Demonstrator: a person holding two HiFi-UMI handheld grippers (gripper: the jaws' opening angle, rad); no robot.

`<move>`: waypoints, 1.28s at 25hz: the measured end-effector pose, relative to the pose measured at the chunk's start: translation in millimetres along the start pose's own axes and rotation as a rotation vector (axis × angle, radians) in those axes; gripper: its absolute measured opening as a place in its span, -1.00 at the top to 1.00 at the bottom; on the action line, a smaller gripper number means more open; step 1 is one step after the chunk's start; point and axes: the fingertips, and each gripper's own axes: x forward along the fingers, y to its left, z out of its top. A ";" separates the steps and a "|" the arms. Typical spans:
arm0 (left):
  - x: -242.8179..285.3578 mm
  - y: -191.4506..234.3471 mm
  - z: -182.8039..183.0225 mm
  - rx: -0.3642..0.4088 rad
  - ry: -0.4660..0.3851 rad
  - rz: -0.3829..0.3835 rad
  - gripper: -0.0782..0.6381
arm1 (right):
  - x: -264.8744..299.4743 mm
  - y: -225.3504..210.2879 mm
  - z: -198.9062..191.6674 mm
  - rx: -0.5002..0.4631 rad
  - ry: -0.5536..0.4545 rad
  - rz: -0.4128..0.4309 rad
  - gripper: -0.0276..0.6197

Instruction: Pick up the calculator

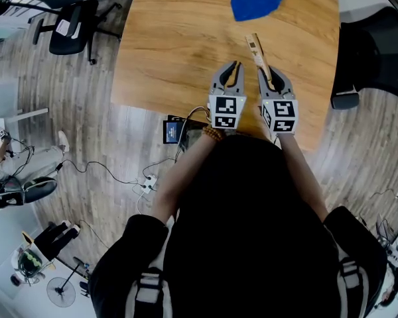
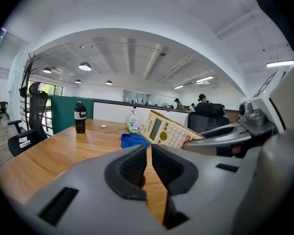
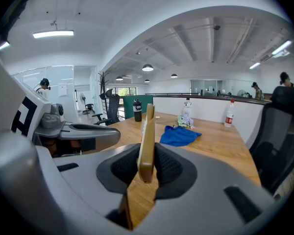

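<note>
Wooden table (image 1: 172,45) lies beneath the calculator (image 3: 147,141), which the right hand-held gripper (image 3: 148,173) pinches on edge, its long axis pointing forward from the jaws. The left hand-held gripper (image 2: 148,163) is pressed together, empty, just beside.
</note>
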 end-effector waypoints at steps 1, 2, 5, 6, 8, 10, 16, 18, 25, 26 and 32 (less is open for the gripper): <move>0.5 1.1 -0.3 -0.003 0.001 0.002 0.64 | 1.1 0.2 0.0 0.001 0.002 0.002 0.64; 1.3 1.9 -0.7 -0.004 0.003 0.005 0.64 | 1.9 -0.3 0.0 0.001 0.004 0.003 0.64; 3.2 1.8 -2.2 -0.009 0.009 0.008 0.64 | 1.9 -2.5 -0.3 0.000 0.006 0.004 0.64; 3.1 1.7 -2.4 -0.010 0.010 0.009 0.64 | 1.8 -2.2 -0.5 0.000 0.006 0.005 0.64; 2.5 1.6 -2.6 -0.012 0.011 0.009 0.64 | 1.8 -1.0 -1.0 0.002 0.008 0.010 0.64; 2.4 1.2 -2.9 -0.012 0.012 0.009 0.64 | 1.9 -0.3 -1.8 0.004 0.013 0.015 0.64; 2.2 2.7 -5.9 -0.014 0.020 0.018 0.64 | 2.2 0.5 -5.8 0.006 0.022 0.025 0.64; 2.3 3.4 -6.8 -0.014 0.020 0.020 0.64 | 2.4 1.8 -7.2 0.001 0.024 0.033 0.65; 3.1 4.0 -9.8 -0.020 0.030 0.021 0.64 | 3.7 0.0 -13.1 -0.002 0.041 0.031 0.65; 2.8 4.4 -10.3 -0.024 0.031 0.023 0.64 | 3.7 -0.3 -14.0 -0.002 0.044 0.030 0.64; 3.4 6.1 -15.5 -0.035 0.046 0.027 0.64 | 5.7 -6.1 -30.0 0.010 0.082 0.020 0.64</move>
